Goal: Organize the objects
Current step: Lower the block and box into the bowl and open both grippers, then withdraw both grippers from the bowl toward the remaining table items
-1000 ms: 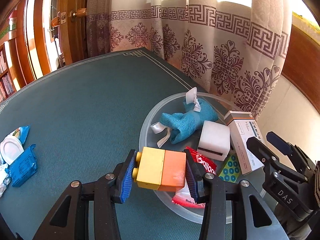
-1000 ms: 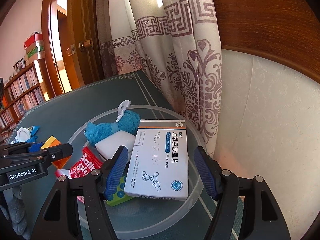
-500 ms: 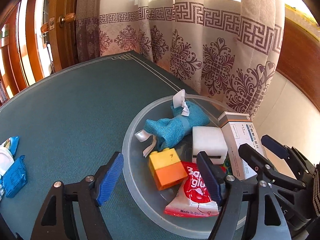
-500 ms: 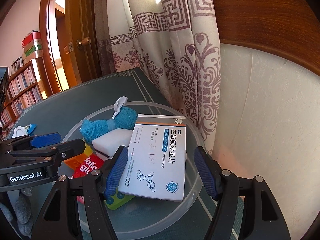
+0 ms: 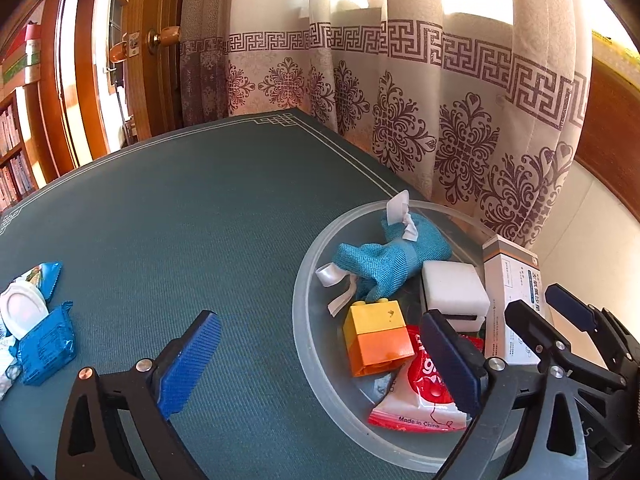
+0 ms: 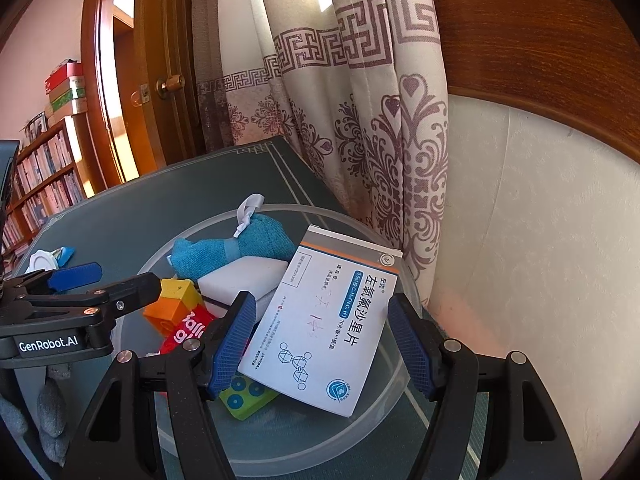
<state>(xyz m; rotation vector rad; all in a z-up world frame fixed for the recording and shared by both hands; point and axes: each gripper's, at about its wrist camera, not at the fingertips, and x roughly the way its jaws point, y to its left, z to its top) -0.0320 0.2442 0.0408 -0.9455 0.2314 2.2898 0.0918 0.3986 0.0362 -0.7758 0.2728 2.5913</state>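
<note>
Wrapped blue packets (image 5: 46, 346) and a white round lid (image 5: 22, 310) lie loose on the green table (image 5: 200, 208), far off to the left of the left gripper (image 5: 320, 364), well apart from the clear bowl (image 5: 308, 344). That gripper hangs with jaws wide apart, empty, straddling the bowl's near rim; it looks the nearer tool, needing a swing leftward. Inside the bowl sit the yellow-orange block (image 5: 378, 338), teal cloth (image 5: 388, 256), white sponge (image 5: 454, 294) and medicine box (image 6: 324, 324). The right gripper (image 6: 324, 350) is spread open around that box, not squeezing it.
</note>
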